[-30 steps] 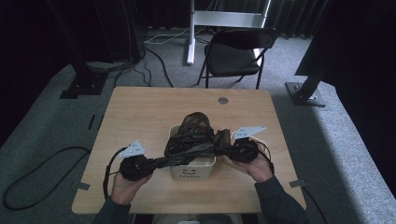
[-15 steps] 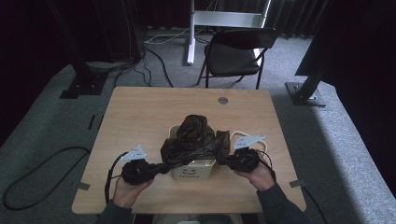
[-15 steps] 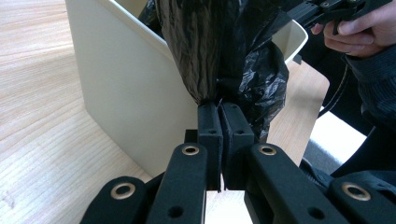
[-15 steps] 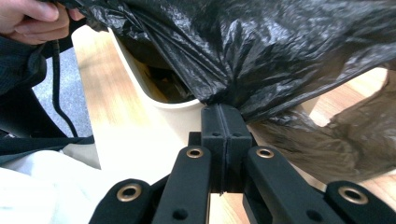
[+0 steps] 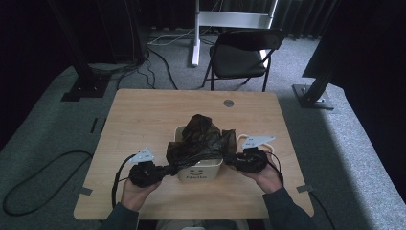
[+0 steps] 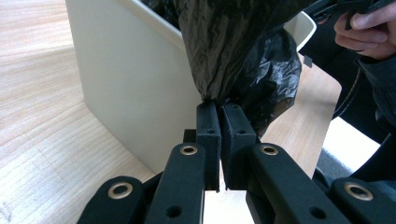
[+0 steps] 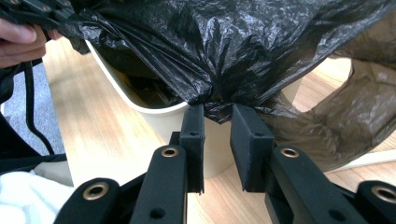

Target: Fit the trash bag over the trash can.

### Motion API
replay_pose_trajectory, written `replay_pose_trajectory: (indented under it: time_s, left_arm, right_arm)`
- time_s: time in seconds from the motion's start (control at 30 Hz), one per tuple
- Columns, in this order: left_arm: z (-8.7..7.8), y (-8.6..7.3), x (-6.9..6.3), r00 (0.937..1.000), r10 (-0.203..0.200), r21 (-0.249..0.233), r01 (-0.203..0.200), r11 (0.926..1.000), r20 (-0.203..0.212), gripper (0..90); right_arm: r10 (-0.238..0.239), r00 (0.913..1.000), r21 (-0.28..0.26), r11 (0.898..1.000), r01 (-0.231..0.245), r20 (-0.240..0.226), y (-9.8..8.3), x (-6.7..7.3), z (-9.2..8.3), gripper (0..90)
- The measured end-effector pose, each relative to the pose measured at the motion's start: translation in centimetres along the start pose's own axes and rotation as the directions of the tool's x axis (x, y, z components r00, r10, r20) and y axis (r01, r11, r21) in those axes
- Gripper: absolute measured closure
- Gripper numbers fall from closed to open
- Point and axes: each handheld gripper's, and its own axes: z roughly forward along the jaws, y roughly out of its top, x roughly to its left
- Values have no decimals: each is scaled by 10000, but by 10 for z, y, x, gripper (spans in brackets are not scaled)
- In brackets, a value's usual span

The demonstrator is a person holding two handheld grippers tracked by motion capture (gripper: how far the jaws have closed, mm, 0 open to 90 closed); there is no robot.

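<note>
At the tabletop's near edge, the left gripper (image 5: 168, 169) stays clamped on a gathered corner of the black bin liner (image 5: 201, 139) draped over a cream bin (image 5: 198, 170), whose inside is mostly hidden by plastic. The right gripper (image 5: 231, 159), its jaws just parted, has a bunched fold between them; whether the pads press it is unclear.

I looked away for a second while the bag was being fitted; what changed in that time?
The right tongs have just been opening, their pads coming off the black bag, whose bunched edge lies between the jaws. Both hands drew toward the table's near edge, and the bag's sides were pulled lower over the bin. The left tongs stay clamped on the bag's other edge; the bin has not moved.
</note>
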Motion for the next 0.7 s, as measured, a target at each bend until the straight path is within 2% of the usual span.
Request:
replay_pose_trajectory:
  time_s: [0.13,0.3,0.43,0.53,0.7]
  left_arm:
    - [3,2,2,9999,-132,-38,131,9999,-67,872]
    - [8,4,9,9994,-357,-202,357,9992,-17,874]
    - [10,6,12,9989,-466,-296,466,9985,-10,882]
    - [11,7,13,9988,-482,-309,482,9984,-1,892]
    - [11,7,12,9989,-461,-273,460,9986,-35,896]
  right_arm:
    - [113,9999,-91,9999,-112,84,1,-3,2,749]
    - [154,9983,-127,9998,-147,565,5,-6,5,741]
    - [90,9968,-179,9998,-76,793,7,-8,3,682]
    - [105,9960,-371,9993,-72,891,9,-8,-1,602]
    - [138,9943,-695,9976,-64,1057,18,-7,-5,560]
